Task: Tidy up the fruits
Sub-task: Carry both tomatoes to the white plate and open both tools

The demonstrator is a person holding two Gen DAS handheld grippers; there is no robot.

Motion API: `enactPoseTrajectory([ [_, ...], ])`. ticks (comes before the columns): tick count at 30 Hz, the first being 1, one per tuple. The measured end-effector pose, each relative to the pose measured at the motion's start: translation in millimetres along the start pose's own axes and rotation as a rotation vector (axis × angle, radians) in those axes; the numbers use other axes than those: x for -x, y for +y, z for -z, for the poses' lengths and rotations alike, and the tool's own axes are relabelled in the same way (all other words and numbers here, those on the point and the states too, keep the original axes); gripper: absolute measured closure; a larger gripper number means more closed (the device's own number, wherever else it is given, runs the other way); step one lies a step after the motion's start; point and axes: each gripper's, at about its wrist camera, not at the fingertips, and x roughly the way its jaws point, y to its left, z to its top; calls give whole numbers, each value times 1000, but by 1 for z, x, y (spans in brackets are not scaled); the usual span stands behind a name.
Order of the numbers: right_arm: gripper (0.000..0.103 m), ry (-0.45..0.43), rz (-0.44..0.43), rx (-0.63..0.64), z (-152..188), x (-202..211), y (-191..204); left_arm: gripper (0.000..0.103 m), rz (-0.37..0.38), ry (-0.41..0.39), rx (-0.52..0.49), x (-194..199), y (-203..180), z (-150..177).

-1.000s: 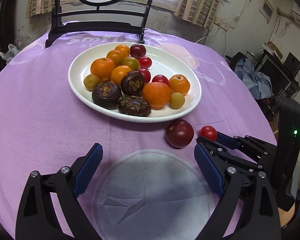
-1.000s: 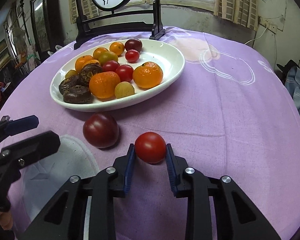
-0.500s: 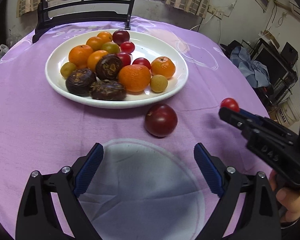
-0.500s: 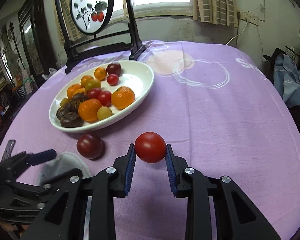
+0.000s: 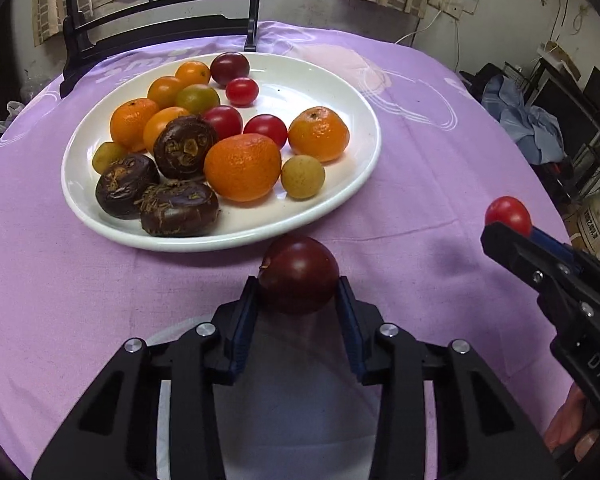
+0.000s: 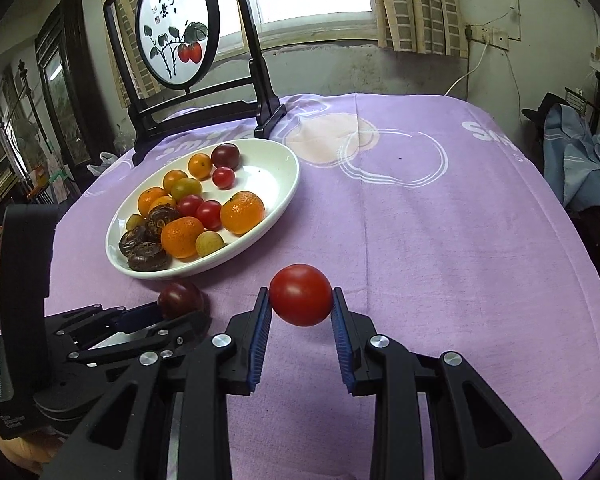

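Observation:
A white oval plate (image 5: 364, 168) (image 6: 288, 184) holds several oranges, red tomatoes, dark brown fruits and small yellow-green fruits. My left gripper (image 5: 298, 292) is shut on a dark purple tomato (image 5: 299, 274) (image 6: 179, 299) that rests on the purple cloth just in front of the plate. My right gripper (image 6: 300, 304) is shut on a red tomato (image 6: 301, 300) (image 5: 508, 215) and holds it above the cloth, to the right of the plate.
A black-framed round painted screen (image 6: 172, 32) stands behind the plate. The purple tablecloth (image 6: 440, 240) covers a round table. A grey disc shape (image 5: 300, 420) lies under my left gripper. Clutter and blue cloth (image 6: 580, 160) sit beyond the right edge.
My left gripper has moved forward and shut on the dark purple tomato. My right gripper has lifted the red tomato higher and away to the right.

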Motion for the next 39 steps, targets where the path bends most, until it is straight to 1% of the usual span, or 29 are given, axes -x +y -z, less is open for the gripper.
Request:
enactPoseTrajectory([
  [4, 72, 2, -2, 10, 2, -1, 3, 65, 46, 6, 5, 11, 6, 8],
  [7, 72, 4, 1, 26, 4, -4, 7, 65, 75, -16, -7, 28, 12, 13],
  [12, 72, 1, -9, 65, 7, -5, 17, 65, 82, -88, -31, 59, 21, 12],
  [16, 72, -24, -51, 78, 7, 1, 29, 65, 87, -134, -19, 77, 33, 5],
  [19, 72, -50, -96, 69, 1, 7, 37, 65, 73, -153, -10, 82, 42, -5],
  [21, 72, -58, -106, 82, -3, 8, 44, 65, 62, -162, -1, 83, 50, -16],
  [24, 72, -60, -95, 109, -16, 4, 55, 65, 50, -176, 20, 82, 60, -33],
  [27, 72, -61, -100, 137, -36, -5, 68, 65, 39, -189, 43, 77, 71, -52],
  [29, 72, -62, -102, 155, -48, -14, 75, 65, 19, -192, 62, 69, 79, -64],
  [34, 72, -31, -112, 161, -69, -48, 90, 65, 9, -171, 95, 44, 94, -91],
  [39, 72, 0, -93, 152, -80, -82, 94, 65, -35, -166, 82, 23, 95, -108],
])
